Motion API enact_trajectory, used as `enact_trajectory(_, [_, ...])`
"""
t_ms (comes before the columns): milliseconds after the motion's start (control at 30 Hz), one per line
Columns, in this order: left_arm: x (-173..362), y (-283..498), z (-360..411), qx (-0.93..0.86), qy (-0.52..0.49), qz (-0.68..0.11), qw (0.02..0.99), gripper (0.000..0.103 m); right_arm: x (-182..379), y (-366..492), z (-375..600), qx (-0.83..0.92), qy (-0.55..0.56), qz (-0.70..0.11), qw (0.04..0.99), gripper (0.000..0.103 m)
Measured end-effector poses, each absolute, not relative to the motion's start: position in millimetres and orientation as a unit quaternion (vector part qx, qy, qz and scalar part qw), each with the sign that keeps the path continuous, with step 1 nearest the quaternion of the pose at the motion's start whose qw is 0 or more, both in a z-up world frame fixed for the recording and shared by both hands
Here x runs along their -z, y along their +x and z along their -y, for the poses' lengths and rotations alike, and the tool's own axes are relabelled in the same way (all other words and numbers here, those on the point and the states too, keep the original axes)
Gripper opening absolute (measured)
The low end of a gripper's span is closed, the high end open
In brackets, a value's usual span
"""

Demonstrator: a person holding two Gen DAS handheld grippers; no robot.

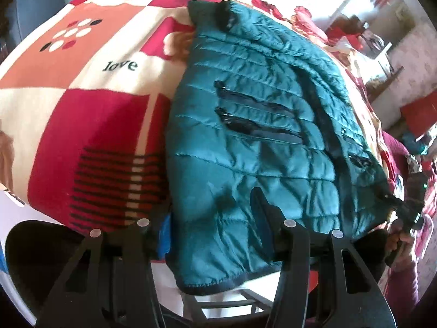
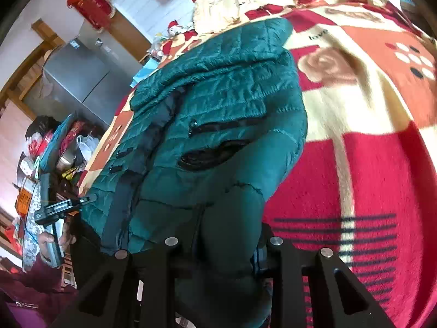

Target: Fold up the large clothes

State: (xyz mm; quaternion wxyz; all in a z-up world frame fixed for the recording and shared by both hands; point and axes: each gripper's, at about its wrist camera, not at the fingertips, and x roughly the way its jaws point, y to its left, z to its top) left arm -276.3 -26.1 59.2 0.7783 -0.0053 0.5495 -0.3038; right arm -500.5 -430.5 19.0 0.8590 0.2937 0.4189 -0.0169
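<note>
While both tongs sit at the near hem of the jacket [image 1: 254,125], their states differ. Left gripper [image 1: 215,227]: fingers spread apart, hem lying between them, nothing pinched. Right gripper [image 2: 222,246]: jacket fabric bunched between its fingers; can't tell if it's clamped. Jacket is teal, quilted, spread flat on the blanket [image 1: 90,114], collar at the far end, zip pockets facing up. Blanket is red-and-cream patchwork, "love" printed beside the jacket. Silver fridge [image 2: 79,79] stands beyond the jacket's collar end.
</note>
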Motion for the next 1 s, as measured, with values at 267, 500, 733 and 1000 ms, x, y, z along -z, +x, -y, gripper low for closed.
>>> enact_trajectory(267, [-55.3, -259.4, 11.6, 0.295, -0.05, -0.577, 0.76, 0.06, -4.4, -506.5, 436.0, 0.018, 0.337, -0.418, 0.843, 0.049])
enact_trajectory(500, [-44.7, -263.4, 19.1, 0.268, 0.014, -0.559, 0.785, 0.065, -3.8, -504.2, 431.4, 0.018, 0.33, -0.429, 0.841, 0.053])
enact_trajectory(733, [-26.2, -253.9, 17.6, 0.259, -0.011, -0.576, 0.775, 0.067, -2.8, -501.6, 428.5, 0.011, 0.329, -0.432, 0.84, 0.066])
enact_trajectory(1000, [-43.1, -276.8, 43.8, 0.325, 0.037, -0.55, 0.768, 0.068, -2.0, -497.7, 423.5, -0.001, 0.319, -0.425, 0.847, 0.068])
